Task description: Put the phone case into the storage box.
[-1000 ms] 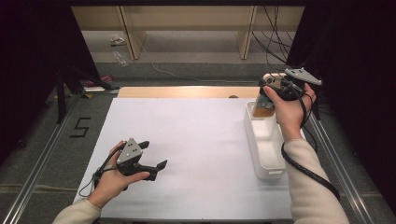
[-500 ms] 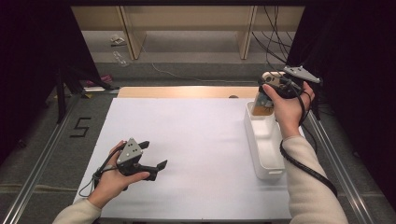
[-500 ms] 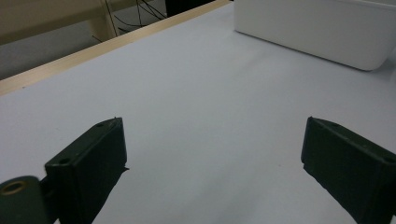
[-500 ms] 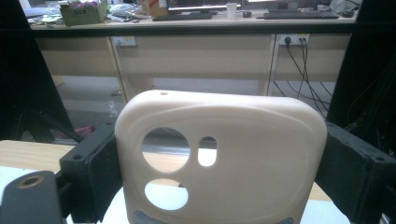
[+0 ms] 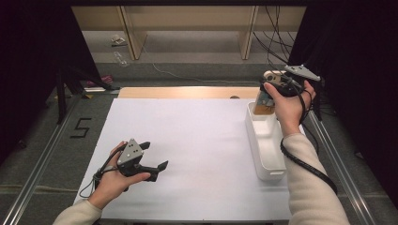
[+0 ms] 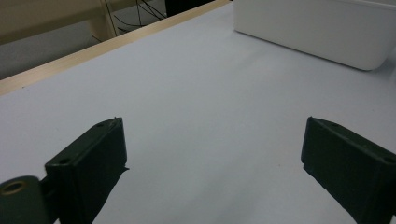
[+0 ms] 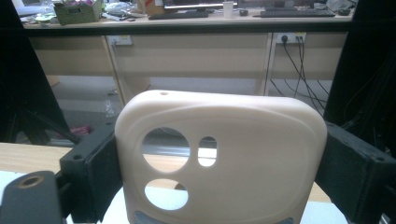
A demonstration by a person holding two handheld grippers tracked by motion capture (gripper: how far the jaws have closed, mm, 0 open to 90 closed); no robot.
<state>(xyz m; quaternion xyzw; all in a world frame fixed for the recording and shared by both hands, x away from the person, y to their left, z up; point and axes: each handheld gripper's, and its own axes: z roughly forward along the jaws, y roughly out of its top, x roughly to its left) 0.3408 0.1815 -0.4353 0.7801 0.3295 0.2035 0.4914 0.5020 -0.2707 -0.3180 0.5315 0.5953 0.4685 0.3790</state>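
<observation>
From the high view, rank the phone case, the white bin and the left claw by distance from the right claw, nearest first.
1. Phone case: clamped between the right claw's jaws, above the bin's far end.
2. White bin: just below, along the table's right side.
3. Left claw: farthest, near the table's front left, jaws apart.
</observation>
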